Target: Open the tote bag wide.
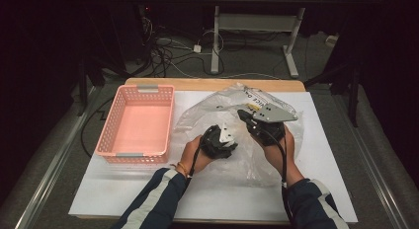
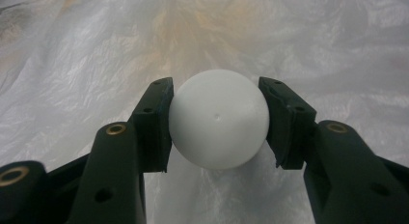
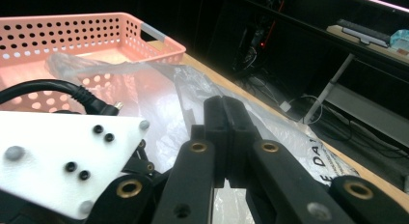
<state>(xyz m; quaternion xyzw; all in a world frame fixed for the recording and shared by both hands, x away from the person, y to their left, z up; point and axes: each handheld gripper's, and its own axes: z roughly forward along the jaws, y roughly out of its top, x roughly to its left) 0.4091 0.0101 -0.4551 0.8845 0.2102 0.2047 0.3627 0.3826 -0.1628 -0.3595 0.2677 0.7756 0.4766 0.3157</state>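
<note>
Two black jaws of the left gripper point(image 2: 218, 122) clamp a smooth white ball point(image 2: 218, 119) between them, inside a crinkled clear plastic bag point(image 1: 217, 113) lying on the white table point(image 1: 123, 189). Just beside it, the right gripper point(image 3: 225, 137) pinches the bag's film, jaws pressed together. Left of the bag sits a pink perforated basket point(image 1: 114, 118).
</note>
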